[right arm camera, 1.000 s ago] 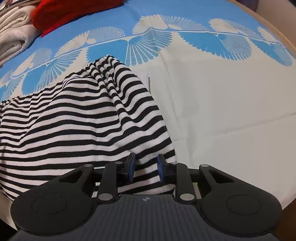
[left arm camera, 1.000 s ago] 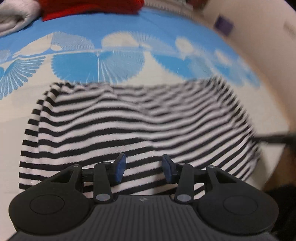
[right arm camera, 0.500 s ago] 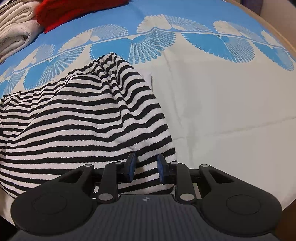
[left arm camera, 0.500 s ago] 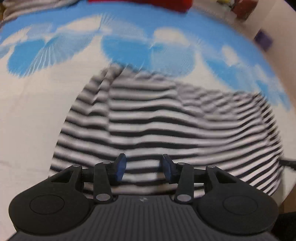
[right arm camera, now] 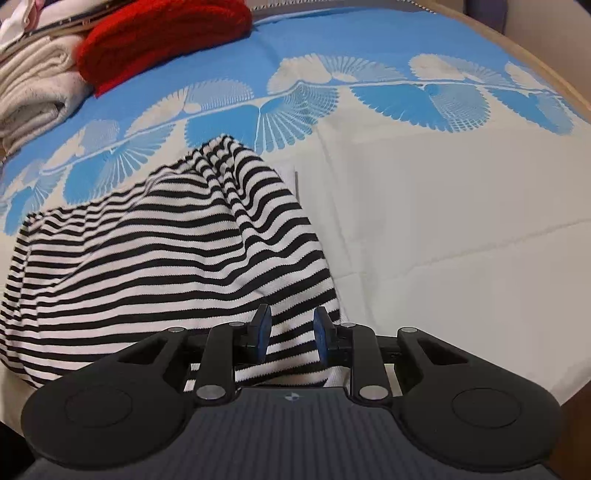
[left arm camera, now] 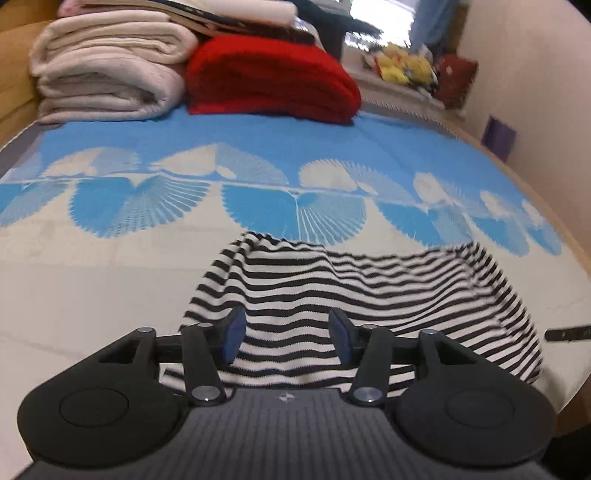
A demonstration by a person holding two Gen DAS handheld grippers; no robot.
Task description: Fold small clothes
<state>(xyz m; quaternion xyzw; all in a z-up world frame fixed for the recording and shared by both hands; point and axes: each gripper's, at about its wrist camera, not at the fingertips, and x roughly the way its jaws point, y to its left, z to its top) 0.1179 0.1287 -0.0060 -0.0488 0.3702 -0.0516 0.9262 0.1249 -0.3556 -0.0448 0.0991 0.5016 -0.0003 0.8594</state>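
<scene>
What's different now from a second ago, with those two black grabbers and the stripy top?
The left gripper has tipped upward: its view now takes in the folded cream blankets and the red blanket. Its jaws are opening, with the striped garment between them and its left side drawn narrower. The right gripper is as before, its narrow gap unchanged and striped cloth between the pads. The blue-and-white bedspread is unchanged.

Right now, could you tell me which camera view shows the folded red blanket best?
The left wrist view: the red blanket sits whole and near centre, beside the folded cream blanket. The right wrist view catches it only at the top left, cropped by the frame edge and distorted.
</scene>
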